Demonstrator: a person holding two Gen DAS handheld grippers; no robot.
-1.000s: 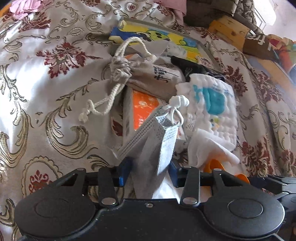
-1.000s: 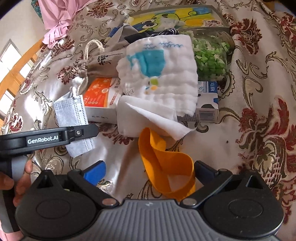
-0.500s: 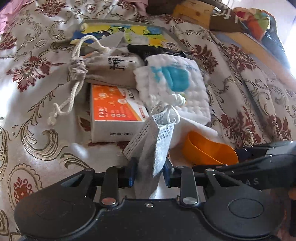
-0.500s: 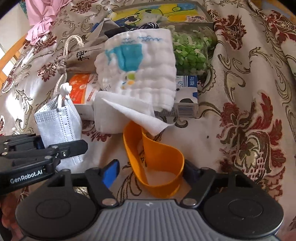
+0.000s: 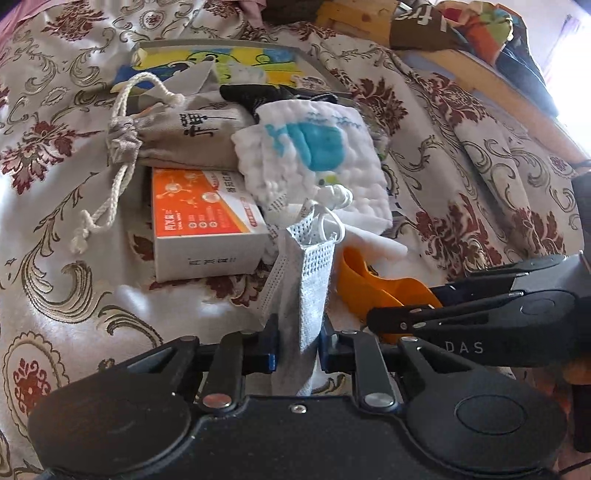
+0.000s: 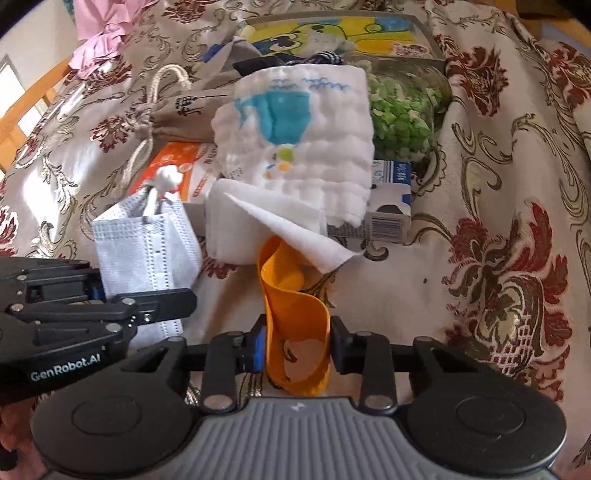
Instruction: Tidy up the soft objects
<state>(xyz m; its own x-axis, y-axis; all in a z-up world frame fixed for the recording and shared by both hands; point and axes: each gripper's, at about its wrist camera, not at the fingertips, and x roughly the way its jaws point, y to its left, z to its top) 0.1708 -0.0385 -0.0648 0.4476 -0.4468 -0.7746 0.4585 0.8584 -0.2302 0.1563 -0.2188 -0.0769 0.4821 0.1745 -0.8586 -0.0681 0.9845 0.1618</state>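
Note:
A grey-white face mask (image 5: 306, 280) stands up between the jaws of my left gripper (image 5: 297, 341). These jaws are closing and their pads press on its lower end. The mask (image 6: 147, 240) also shows in the right wrist view, with its knotted ear loops on top. An orange elastic band (image 6: 295, 306) loops up from my right gripper (image 6: 298, 343). That gripper's jaws are closing too, and both pads touch the loop's sides. The band's far end runs under a folded white cloth (image 6: 258, 225). Behind lies a white quilted cloth with a blue print (image 6: 295, 140).
A drawstring pouch (image 5: 184, 136), an orange box (image 5: 203, 225), a blue-white carton (image 6: 391, 199), a clear container of green bits (image 6: 402, 118) and a cartoon-printed board (image 5: 221, 66) crowd the floral bedspread (image 6: 498, 166). Pink fabric (image 6: 99, 26) lies far left. Bare bedspread spreads to the right.
My right jaws went from wide open to closed against the orange band. The left jaws narrowed onto the mask, and the left gripper shifted sideways and rolled, coming beside the right one.

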